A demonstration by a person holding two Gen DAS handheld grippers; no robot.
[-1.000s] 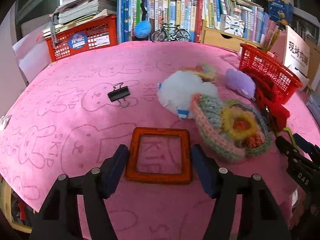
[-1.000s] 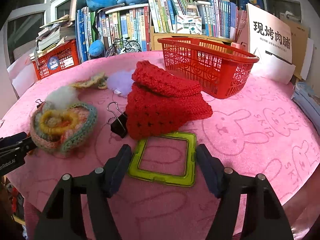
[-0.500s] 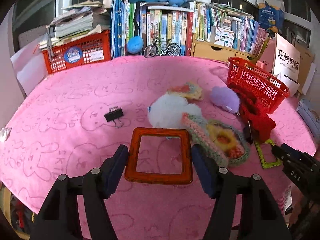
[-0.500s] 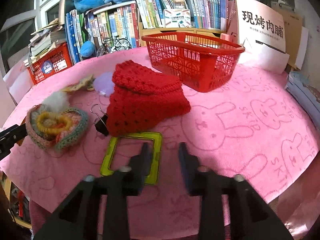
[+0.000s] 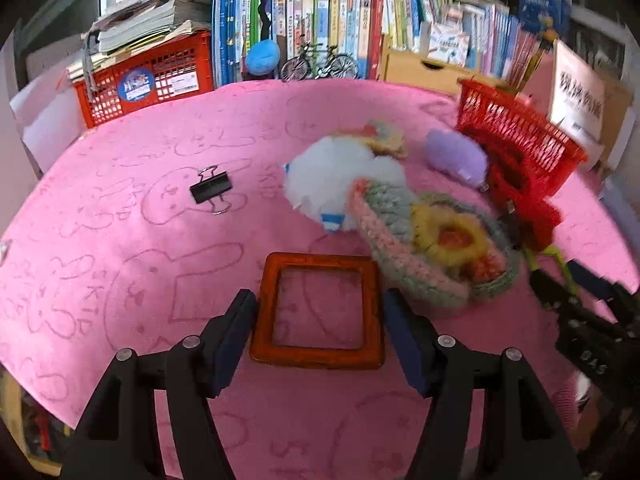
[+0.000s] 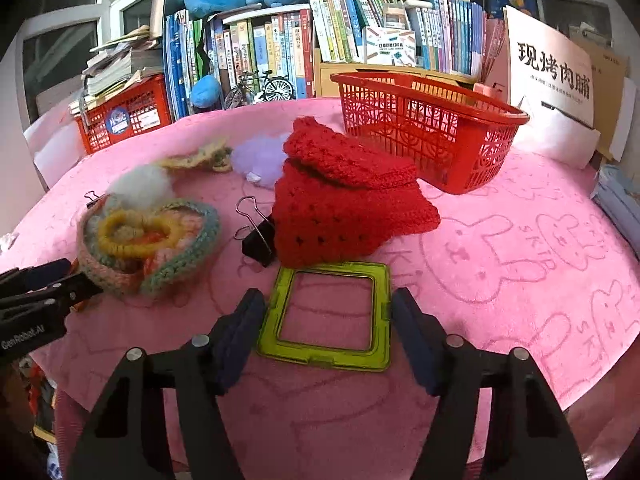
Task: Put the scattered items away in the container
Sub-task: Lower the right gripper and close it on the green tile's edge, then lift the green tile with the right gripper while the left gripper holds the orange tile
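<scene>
The left tool (image 5: 318, 322) is spread wide, with a flat orange square plastic frame (image 5: 318, 314) lying on the pink rabbit-printed counter (image 5: 120, 240) between its blue pads, which stand just beside the frame's edges. The right tool (image 6: 328, 330) is likewise spread, its pads flanking a yellow-green square plastic frame (image 6: 330, 316) flat on the counter. Just beyond that frame, a red crocheted pouch (image 6: 344, 204) is seen beside a black binder clip (image 6: 258, 236), and behind it stands the red plastic mesh basket (image 6: 428, 132). A multicoloured crocheted bowl (image 6: 148, 240), a white fluffy ball (image 5: 332, 184) and a lilac plush piece (image 5: 456, 156) lie nearby; a second black binder clip (image 5: 211, 190) sits apart.
</scene>
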